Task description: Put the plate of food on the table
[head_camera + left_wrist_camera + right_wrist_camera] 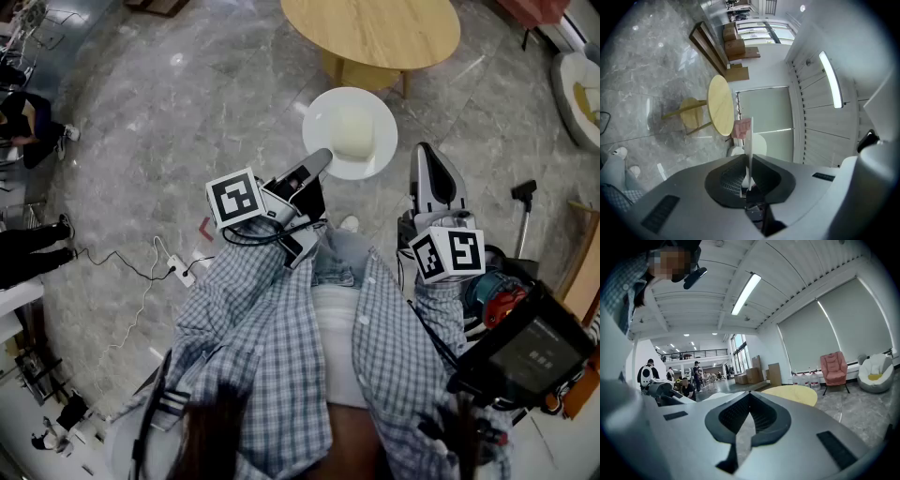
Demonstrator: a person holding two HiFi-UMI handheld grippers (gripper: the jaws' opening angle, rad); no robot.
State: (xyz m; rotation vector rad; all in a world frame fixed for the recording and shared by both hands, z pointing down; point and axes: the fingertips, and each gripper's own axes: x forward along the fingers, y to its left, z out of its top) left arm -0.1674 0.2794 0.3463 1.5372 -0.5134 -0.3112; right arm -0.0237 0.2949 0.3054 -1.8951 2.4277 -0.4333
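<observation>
Found left tool (317, 163) pinching plate (323, 120) at its 7 o'clock rim. Found plate held above floor (187, 112), short of worktop (375, 33) at 12 o'clock. Noted pale food block (354, 133) at plate centre. Noted right tool (427, 159) pressed together, empty, at 4 o'clock from plate, not touching it.

Grey marble floor (141, 112); pink armchair (833, 367) by blinds (834, 329); strip light (746, 293) on white ceiling (708, 282).
</observation>
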